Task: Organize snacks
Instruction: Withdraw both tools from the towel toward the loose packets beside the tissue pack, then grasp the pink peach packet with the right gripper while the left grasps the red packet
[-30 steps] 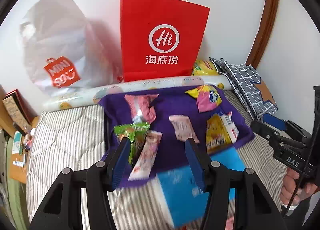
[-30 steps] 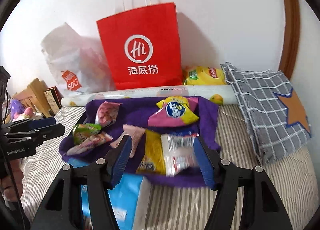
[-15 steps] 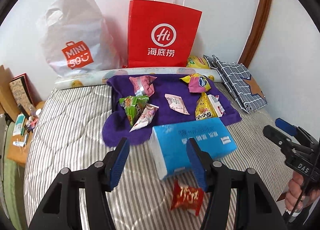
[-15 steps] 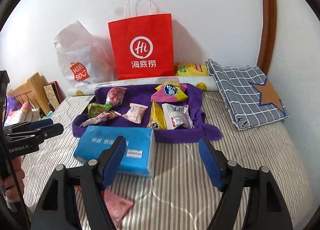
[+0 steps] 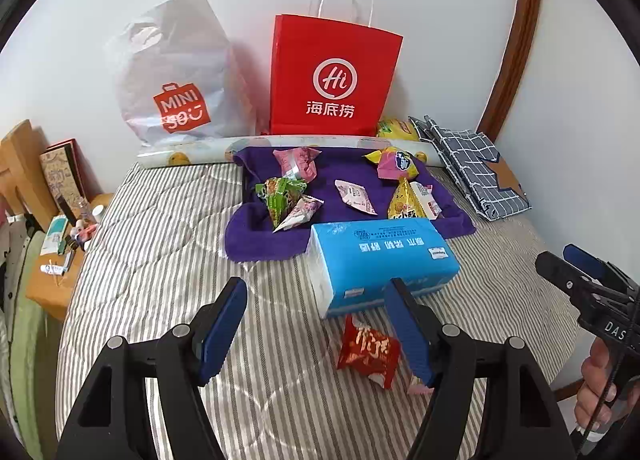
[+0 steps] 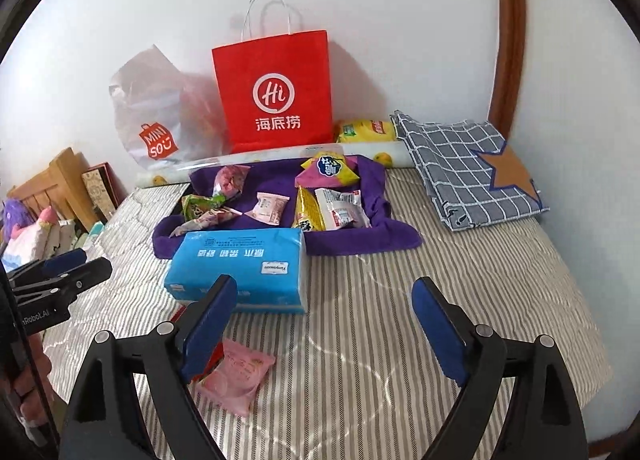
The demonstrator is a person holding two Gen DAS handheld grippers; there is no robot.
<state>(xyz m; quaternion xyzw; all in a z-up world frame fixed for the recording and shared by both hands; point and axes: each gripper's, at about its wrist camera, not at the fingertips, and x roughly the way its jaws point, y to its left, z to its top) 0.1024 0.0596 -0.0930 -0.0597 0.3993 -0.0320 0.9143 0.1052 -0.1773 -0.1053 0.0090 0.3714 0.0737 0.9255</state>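
Left wrist view: seven snack packets grouped on purple towel (image 5: 264, 240); red packet (image 5: 368, 352), pink packet (image 6: 236, 376) loose on bed, unsorted. Left hand-held gripper (image 5: 316, 324), right hand-held gripper (image 6: 324, 324) wide, empty.

On the bed (image 5: 160, 268) a towel (image 5: 352, 184) lies near the wall with snack packets (image 5: 356, 196) on it. A tissue pack (image 5: 380, 260) sits just before the towel, two packets (image 5: 368, 352) before that. Behind the towel lies a roll (image 5: 192, 152), then two bags (image 5: 332, 76) against the wall. A folded cloth (image 6: 472, 164) lies right of the towel.
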